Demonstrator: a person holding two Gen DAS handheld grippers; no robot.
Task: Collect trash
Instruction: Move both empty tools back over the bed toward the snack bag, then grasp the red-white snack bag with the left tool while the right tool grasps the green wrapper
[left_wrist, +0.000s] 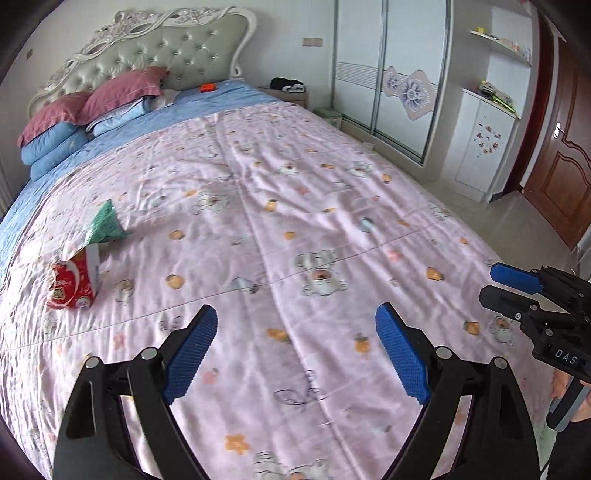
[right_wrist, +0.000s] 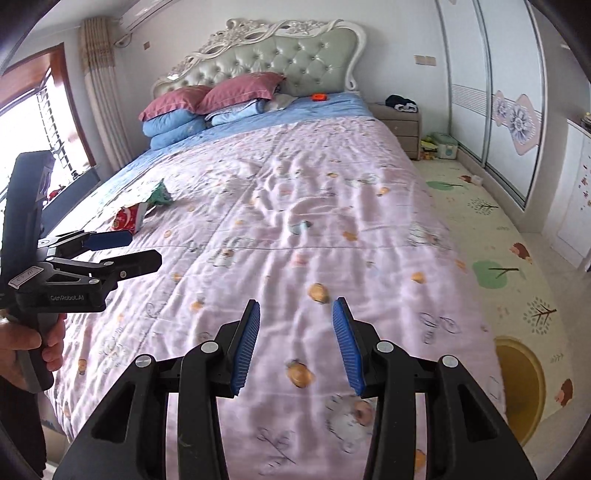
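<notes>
Left gripper (left_wrist: 295, 347) spread wide, right gripper (right_wrist: 296, 343) part-spread, both empty | poised over pink printed quilt (left_wrist: 295, 221) | likely targets far-left: red crumpled wrapper (left_wrist: 74, 282), green foil packet (left_wrist: 105, 223).

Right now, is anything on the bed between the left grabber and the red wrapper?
No, just bare pink quilt. In the left wrist view, nothing lies between the open left gripper and the red wrapper; the green wrapper sits beyond it.

Bed middle: the pink quilt (left_wrist: 295, 206) lies bare and open.
Left side: red packet (left_wrist: 74, 284) and green wrapper (left_wrist: 105, 225) lie close together.
</notes>
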